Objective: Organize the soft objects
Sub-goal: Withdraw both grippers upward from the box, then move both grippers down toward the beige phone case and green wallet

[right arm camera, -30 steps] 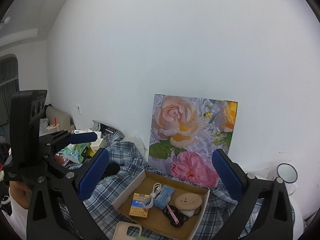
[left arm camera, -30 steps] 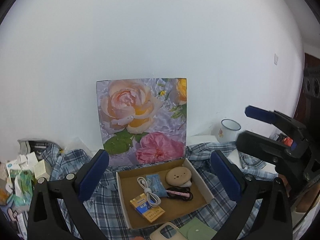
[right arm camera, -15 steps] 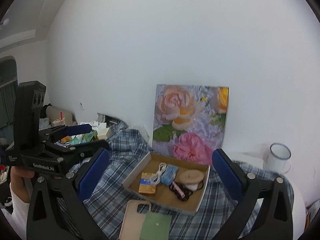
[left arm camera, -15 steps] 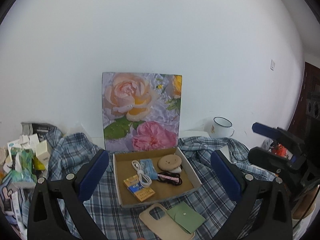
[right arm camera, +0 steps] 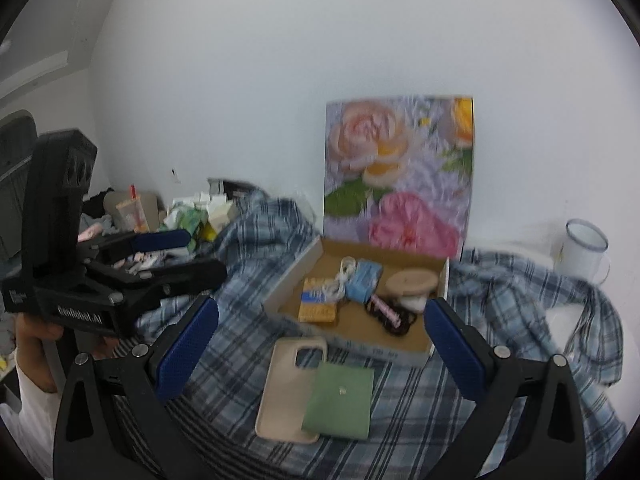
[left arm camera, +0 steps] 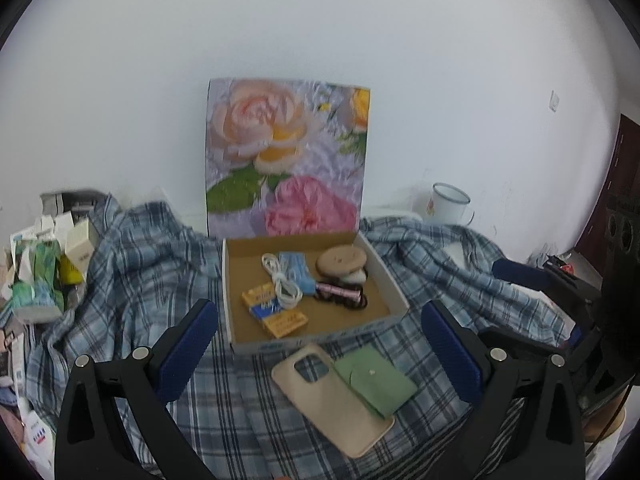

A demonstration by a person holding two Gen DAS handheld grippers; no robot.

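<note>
From the left wrist view, the left hand-held gripper hangs above a blue plaid cloth spread over the worktop, its two blue-padded fingers wide apart with nothing between them. Straight ahead sits a shallow cardboard box with its flowered lid standing upright against the white wall. Inside the box lie a coiled white cable, a light blue packet, a yellow and blue pack, a round tan pad and a dark hair tie with a pink band. Just in front of the box, on the cloth, a beige phone case lies flat with a green pouch overlapping its right side. A white enamel mug stands near the wall to the right, and a heap of small cartons fills the left edge. The right hand-held gripper shows at the far right, its fingers parted and empty.

From the right wrist view, the right hand-held gripper is also spread open over the plaid cloth, holding nothing. The phone case and green pouch lie between its fingers in the picture, with the cardboard box just behind them and the mug at the right. At the left, a person's hand grips the left hand-held gripper, whose fingers stand apart.
</note>
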